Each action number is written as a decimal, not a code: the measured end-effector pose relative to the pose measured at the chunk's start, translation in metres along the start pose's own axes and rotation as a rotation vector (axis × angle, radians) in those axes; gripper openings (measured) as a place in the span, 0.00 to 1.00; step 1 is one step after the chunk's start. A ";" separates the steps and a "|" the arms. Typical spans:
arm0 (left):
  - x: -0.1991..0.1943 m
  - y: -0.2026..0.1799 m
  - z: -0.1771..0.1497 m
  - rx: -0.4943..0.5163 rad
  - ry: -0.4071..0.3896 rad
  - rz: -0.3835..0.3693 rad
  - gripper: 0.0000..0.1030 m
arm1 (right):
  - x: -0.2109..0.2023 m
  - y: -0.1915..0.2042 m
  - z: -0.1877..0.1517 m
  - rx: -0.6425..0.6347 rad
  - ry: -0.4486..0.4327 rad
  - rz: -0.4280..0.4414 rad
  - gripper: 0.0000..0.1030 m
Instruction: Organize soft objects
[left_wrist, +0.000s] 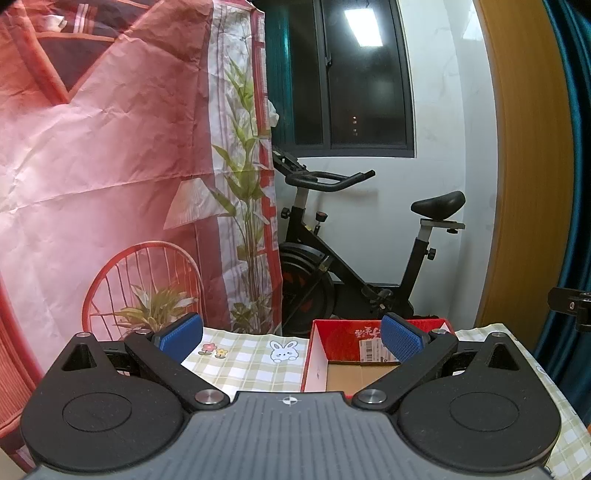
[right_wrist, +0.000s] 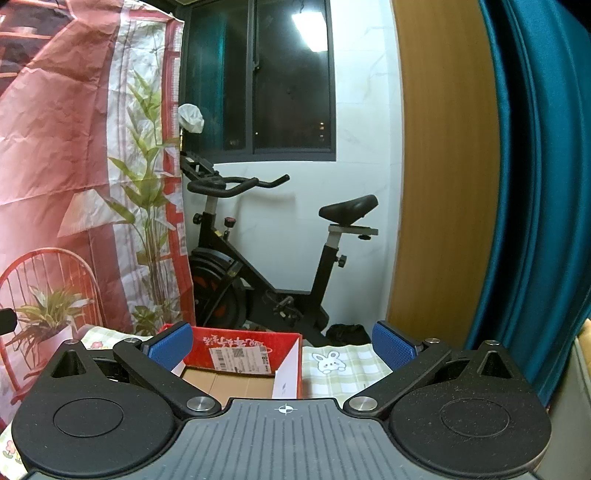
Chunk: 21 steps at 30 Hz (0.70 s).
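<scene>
While no soft object is visible, both grippers are held wide open and empty over the table (left_wrist: 251, 363).
The red box (left_wrist: 345, 341) lies ahead-right of the left gripper (left_wrist: 291, 338), ahead-left of the right gripper (right_wrist: 282, 345); neither is judged nearer.

This is a room in a home. An exercise bike (right_wrist: 258, 258) stands against a white wall under a dark window (right_wrist: 273, 77), with teal curtains (right_wrist: 535, 184) and a printed cloth backdrop (left_wrist: 110, 166) hung alongside. A checked bunny-print tablecloth (left_wrist: 251, 354) covers the table.
</scene>
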<state>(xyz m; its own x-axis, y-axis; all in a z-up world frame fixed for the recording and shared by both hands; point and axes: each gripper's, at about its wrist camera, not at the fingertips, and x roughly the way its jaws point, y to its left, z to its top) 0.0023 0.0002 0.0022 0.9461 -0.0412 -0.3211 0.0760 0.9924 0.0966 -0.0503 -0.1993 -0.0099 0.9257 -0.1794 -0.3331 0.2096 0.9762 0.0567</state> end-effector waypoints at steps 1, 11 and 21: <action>0.000 0.000 0.000 0.000 0.000 0.000 1.00 | -0.001 -0.001 0.004 -0.001 0.000 0.000 1.00; -0.001 0.001 0.000 -0.006 0.006 -0.001 1.00 | -0.006 0.000 0.010 0.000 -0.005 0.002 1.00; -0.001 0.002 0.000 -0.007 0.005 -0.002 1.00 | -0.007 0.000 0.010 0.001 -0.006 0.003 1.00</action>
<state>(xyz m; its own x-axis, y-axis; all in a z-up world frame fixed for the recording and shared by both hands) 0.0013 0.0020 0.0027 0.9443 -0.0429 -0.3264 0.0760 0.9931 0.0893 -0.0533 -0.1993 0.0013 0.9282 -0.1775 -0.3269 0.2072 0.9766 0.0581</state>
